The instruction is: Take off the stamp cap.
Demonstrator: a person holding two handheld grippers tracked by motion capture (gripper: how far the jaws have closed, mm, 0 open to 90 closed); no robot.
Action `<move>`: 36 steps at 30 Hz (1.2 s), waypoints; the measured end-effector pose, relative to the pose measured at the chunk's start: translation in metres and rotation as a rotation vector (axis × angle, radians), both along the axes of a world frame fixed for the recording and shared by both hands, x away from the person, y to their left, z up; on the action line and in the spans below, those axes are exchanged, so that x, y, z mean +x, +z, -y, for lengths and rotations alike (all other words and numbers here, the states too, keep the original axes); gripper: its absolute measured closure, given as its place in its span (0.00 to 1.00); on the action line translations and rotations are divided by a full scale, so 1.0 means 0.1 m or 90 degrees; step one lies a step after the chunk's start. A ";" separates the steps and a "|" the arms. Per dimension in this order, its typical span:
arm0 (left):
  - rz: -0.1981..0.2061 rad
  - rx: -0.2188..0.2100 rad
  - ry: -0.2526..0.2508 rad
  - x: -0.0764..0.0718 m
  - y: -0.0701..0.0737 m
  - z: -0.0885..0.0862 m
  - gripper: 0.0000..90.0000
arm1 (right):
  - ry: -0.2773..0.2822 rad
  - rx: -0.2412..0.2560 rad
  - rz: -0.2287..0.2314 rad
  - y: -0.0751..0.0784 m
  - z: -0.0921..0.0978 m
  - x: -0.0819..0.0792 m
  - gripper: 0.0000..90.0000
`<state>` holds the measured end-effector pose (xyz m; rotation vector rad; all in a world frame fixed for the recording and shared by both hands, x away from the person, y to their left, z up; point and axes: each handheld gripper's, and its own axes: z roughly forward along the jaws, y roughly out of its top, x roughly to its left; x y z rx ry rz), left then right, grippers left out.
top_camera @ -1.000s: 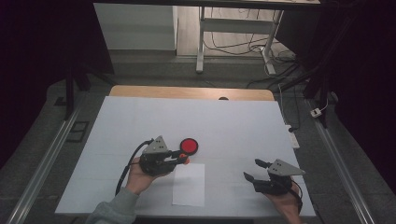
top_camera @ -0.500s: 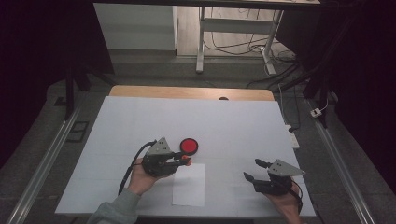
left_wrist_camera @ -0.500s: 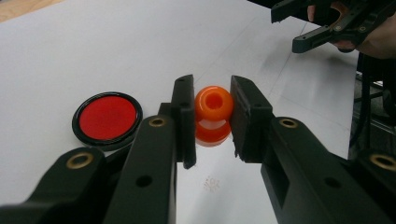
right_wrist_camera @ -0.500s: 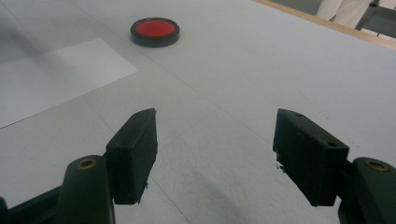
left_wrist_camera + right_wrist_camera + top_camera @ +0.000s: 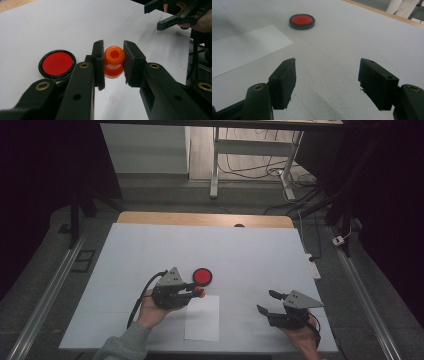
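Observation:
My left gripper [image 5: 113,62] is shut on a small orange rounded piece [image 5: 114,56] with a hole in its top, held just above the table. In the high view the left gripper [image 5: 194,293] sits at the top left corner of a white paper sheet [image 5: 202,317], with the orange piece [image 5: 199,293] at its tips. A red disc with a black rim [image 5: 202,276] lies on the table just beyond it, to the left of the jaws as the red disc [image 5: 57,63] shows here. My right gripper [image 5: 266,301] rests open and empty at the near right; the right gripper [image 5: 327,75] points toward the red disc [image 5: 302,20].
The white table cover [image 5: 250,255] spreads wide beyond the disc, with a wooden edge [image 5: 200,218] at the back. The paper sheet [image 5: 242,47] lies left of the right jaws. A faint pink mark [image 5: 113,98] shows on the sheet under the left jaws.
The left gripper has shifted only very slightly with the orange piece still in it. The right gripper has stayed in place.

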<state>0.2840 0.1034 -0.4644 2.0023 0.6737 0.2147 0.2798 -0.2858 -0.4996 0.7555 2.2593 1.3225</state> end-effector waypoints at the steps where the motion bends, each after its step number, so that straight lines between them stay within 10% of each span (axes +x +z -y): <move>1: -0.001 0.000 0.000 0.00 0.00 0.00 0.80 | 0.000 -0.003 0.001 0.00 -0.01 0.00 0.33; 36: -0.004 0.005 -0.010 0.00 -0.02 0.05 0.80 | 0.085 0.006 -0.016 0.02 -0.64 0.01 0.34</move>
